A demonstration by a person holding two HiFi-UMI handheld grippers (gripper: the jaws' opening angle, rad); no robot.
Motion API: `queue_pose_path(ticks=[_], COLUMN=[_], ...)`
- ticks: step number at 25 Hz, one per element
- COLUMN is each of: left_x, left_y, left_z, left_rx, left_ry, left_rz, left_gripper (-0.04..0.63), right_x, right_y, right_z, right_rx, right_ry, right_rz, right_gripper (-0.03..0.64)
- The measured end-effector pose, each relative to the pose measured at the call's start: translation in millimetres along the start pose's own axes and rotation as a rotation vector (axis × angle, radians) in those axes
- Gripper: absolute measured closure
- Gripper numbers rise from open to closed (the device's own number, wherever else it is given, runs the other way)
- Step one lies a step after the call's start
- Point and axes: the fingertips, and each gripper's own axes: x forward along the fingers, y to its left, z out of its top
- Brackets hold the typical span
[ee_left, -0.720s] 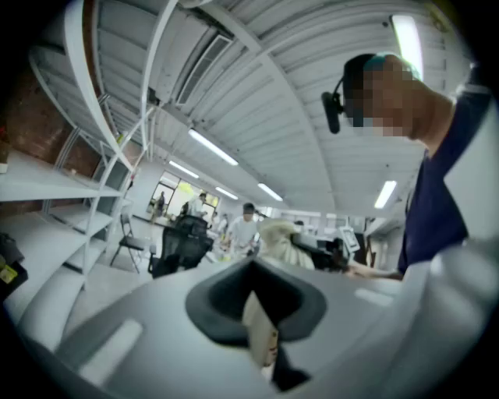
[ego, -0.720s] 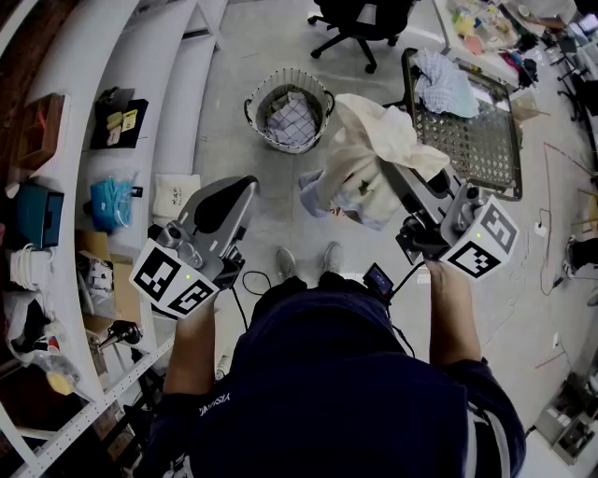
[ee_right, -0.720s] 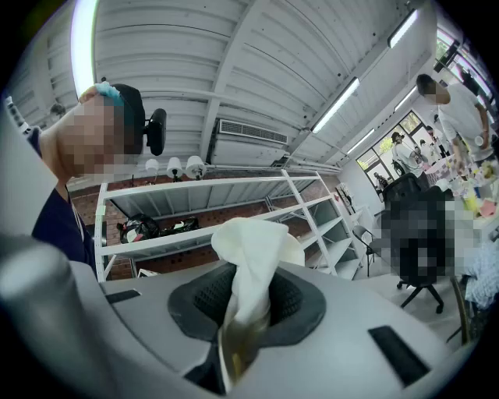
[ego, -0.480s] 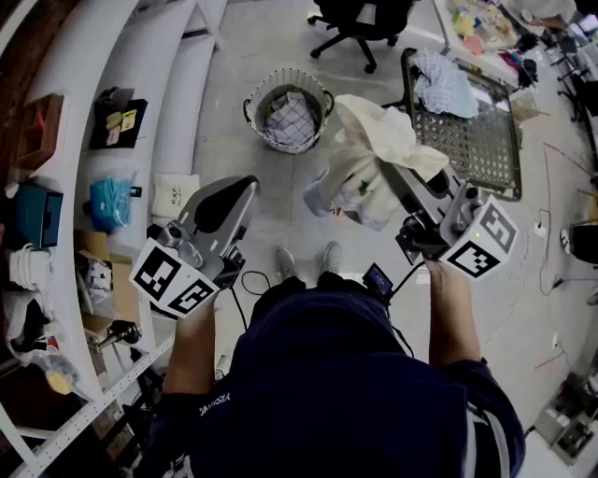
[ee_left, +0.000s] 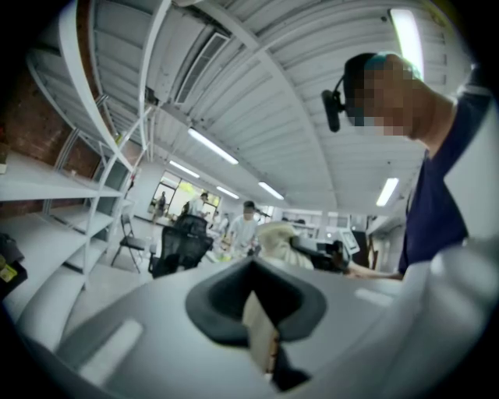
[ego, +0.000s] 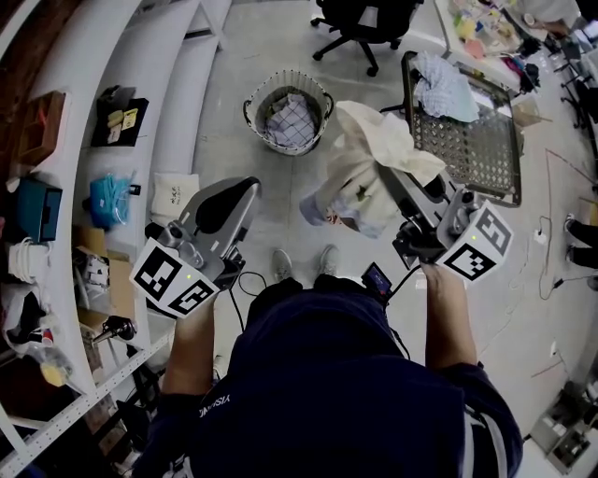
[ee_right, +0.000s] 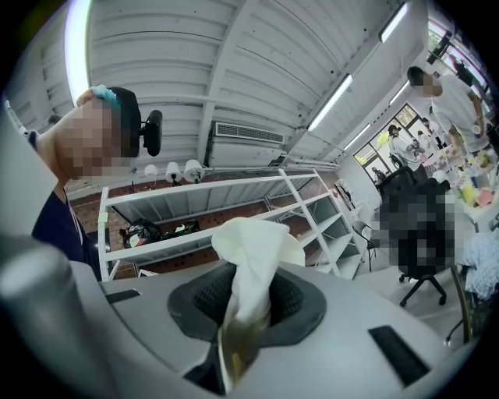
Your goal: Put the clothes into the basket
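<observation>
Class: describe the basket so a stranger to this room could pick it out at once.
On the grey floor, between the white shelving and the mesh rack, stands the basket, just short of the black office chair. It alone is round, with two handles and a checked cloth inside.

No legible text; small white print on dark shirt point(ego: 217, 403) unreadable.
</observation>
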Motion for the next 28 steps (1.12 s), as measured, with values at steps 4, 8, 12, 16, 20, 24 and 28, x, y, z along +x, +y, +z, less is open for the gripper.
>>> queue_pose_path(ticks=[4,8,12,16,20,24,28], left_x=[8.5,21.9,35.8,45.4,62.1,73.5,77.1], left_y=[-13.3,-26.6,-37.7,-44.2,-38.6,-34.3,-32.2], left_z=[-1.4,-5.1,-8.3,-15.3,-18.6,-19.6,-21.6], left_rx=[0.008,0.012,0.013,0.006,-0.009,-0.016,-0.012], left_ry=[-0.007,-0.014,-0.017,-0.009,-0.005,-0.004,-0.011], left_rz=[0.024,0.048,0.066,0.078,0.091,0.085,0.074], left_gripper=[0.592,0.591,0.591,0.592,0.591,0.591,0.591], right_x=[-10.9,-21.4,-29.6,-37.3,-38.8,-38.9,-40.7], right_y=[-2.3,-5.9,-13.5,-23.8,-43.8,-53.8,-56.8], right_z=[2.3,3.5,5.7,5.0,7.1,10.6,9.5], right_rx=[0.010,0.011,0.031,0.046,0.073,0.071,0.062], right_ry=[0.008,0.025,0.037,0.046,0.057,0.064,0.063], right_rz=[0.040,0.088,0.127,0.139,0.145,0.141,0.134], right_gripper=[0.552,0.552,0.552,0.552,0.552,0.552,0.552])
